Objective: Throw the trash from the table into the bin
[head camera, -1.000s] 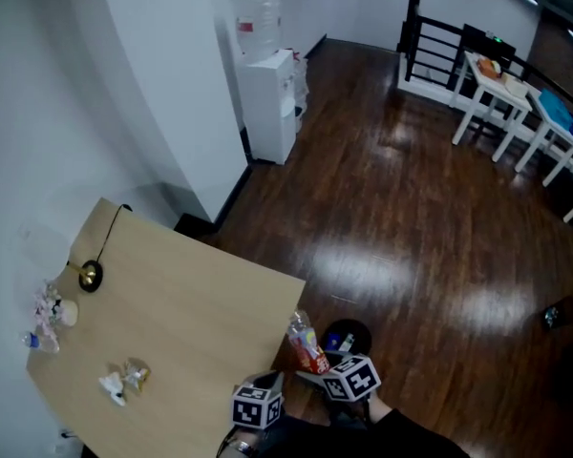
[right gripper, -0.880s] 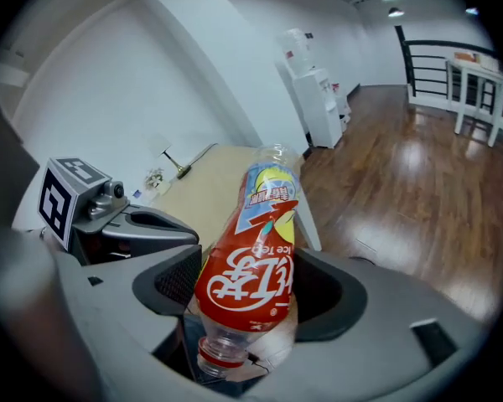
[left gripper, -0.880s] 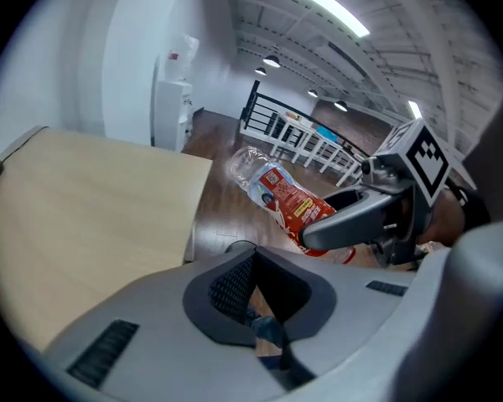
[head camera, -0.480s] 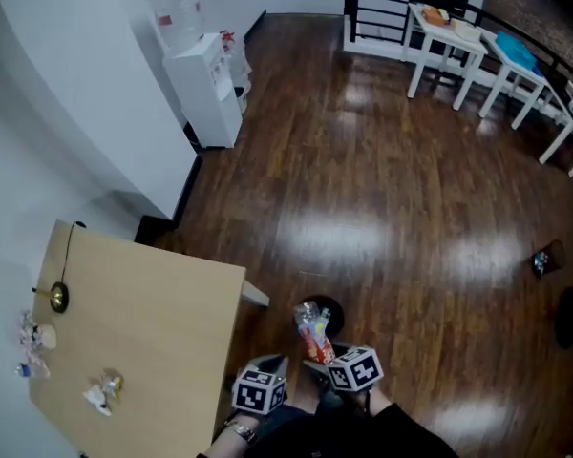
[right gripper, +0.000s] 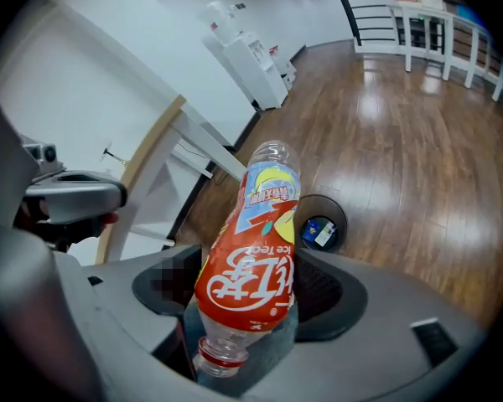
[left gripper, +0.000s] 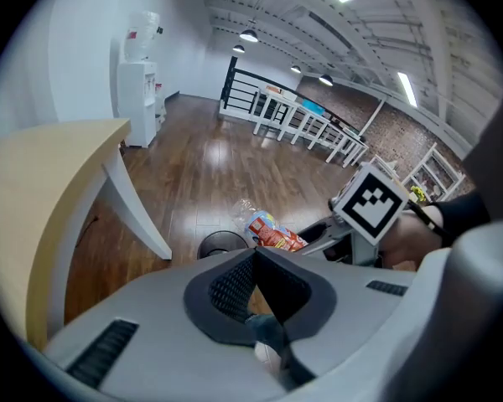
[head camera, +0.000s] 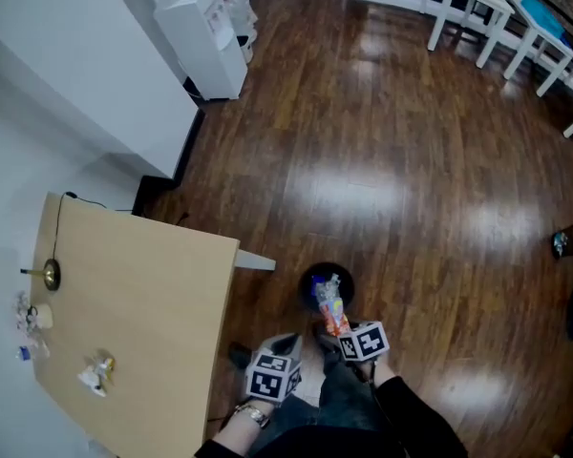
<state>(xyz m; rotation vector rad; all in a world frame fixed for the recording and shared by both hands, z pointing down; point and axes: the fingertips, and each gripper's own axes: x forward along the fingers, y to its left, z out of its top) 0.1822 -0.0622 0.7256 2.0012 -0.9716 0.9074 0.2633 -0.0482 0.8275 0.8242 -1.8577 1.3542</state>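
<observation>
Right gripper view: your right gripper (right gripper: 251, 290) has its jaws clamped on the bottle (right gripper: 253, 224), long axis pointing ahead, the bin (right gripper: 344, 223) just beyond and below. Left gripper (left gripper: 255, 285) jaws closed, empty.

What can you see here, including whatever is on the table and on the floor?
bottle: one, clear plastic with red label, in the right gripper
bin: one, black, on the floor by the table
table: one, light wood, left side
crumpled trash: one small cluster, white and gold, on the table
small bits: count unclear, pale, table's left edge
brass-coloured object: one, with black cable, on the table
water dispenser: one, white, by the wall
white tables: several, far side
left gripper: one, grey, shut, empty
right gripper: one, grey, shut on the bottle
</observation>
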